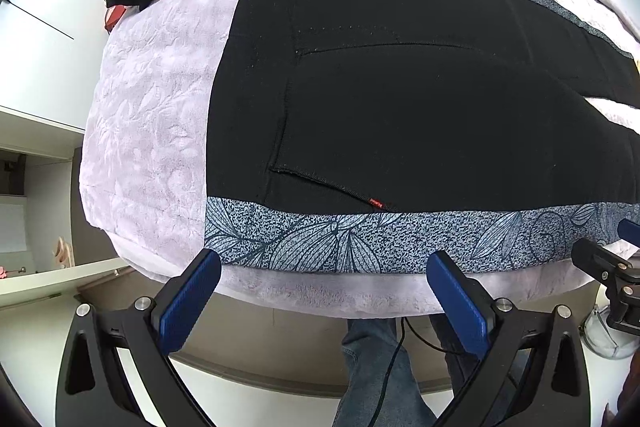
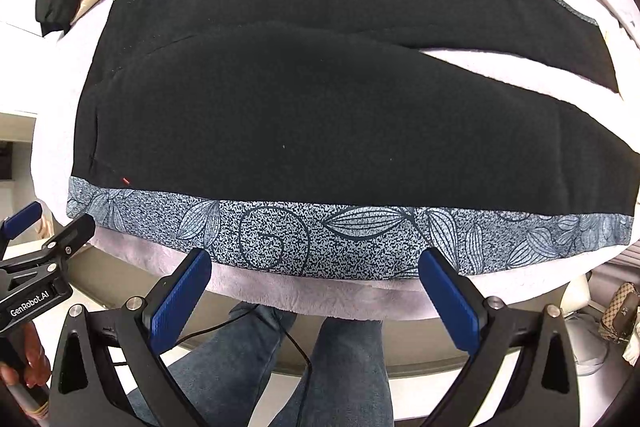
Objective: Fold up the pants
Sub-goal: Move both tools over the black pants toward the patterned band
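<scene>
i see the black pants [image 2: 320, 99] lying flat on the lilac bed [image 1: 152, 107], legs a little apart, ready for a lengthwise fold i think. my left gripper [image 1: 320, 291] and right gripper [image 2: 316, 287] hover spread and empty at the near patterned side stripe [image 2: 280, 239], probably to grasp it.

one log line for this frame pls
stage: pre-grasp | left gripper: open | right gripper: open | pants: flat on bed, unfolded
</scene>
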Motion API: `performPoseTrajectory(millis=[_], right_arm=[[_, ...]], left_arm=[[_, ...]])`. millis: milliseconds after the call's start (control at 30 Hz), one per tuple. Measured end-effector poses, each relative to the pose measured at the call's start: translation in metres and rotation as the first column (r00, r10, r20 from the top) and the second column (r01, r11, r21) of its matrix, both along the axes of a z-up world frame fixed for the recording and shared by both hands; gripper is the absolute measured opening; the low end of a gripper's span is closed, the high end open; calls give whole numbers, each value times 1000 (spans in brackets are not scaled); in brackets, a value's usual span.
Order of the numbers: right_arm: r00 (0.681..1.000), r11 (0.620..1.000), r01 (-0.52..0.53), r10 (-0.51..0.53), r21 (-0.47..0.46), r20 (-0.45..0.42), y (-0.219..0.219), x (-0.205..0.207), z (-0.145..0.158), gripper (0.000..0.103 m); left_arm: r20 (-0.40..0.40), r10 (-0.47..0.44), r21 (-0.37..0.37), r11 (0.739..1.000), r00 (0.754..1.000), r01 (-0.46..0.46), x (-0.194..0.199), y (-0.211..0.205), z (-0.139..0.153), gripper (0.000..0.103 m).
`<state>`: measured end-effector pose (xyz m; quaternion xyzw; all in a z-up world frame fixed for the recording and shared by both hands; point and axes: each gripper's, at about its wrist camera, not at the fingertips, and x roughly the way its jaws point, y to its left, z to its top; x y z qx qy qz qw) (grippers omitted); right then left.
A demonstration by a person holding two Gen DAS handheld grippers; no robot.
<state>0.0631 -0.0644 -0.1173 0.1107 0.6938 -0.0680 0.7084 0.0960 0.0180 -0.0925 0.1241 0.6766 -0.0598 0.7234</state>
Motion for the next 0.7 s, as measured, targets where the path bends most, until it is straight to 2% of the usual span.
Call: performPoseTrajectory(millis=[400, 700], right_arm=[[1000, 1000, 24, -24, 14, 5, -7, -5, -17, 103], [999, 996, 54, -53, 68, -10, -5, -15, -31, 103]], left_arm=[[-29, 11, 14, 1000, 1000, -10, -4, 8, -13, 103], [-39, 31, 24, 999, 999, -30, -5, 12, -21, 103]])
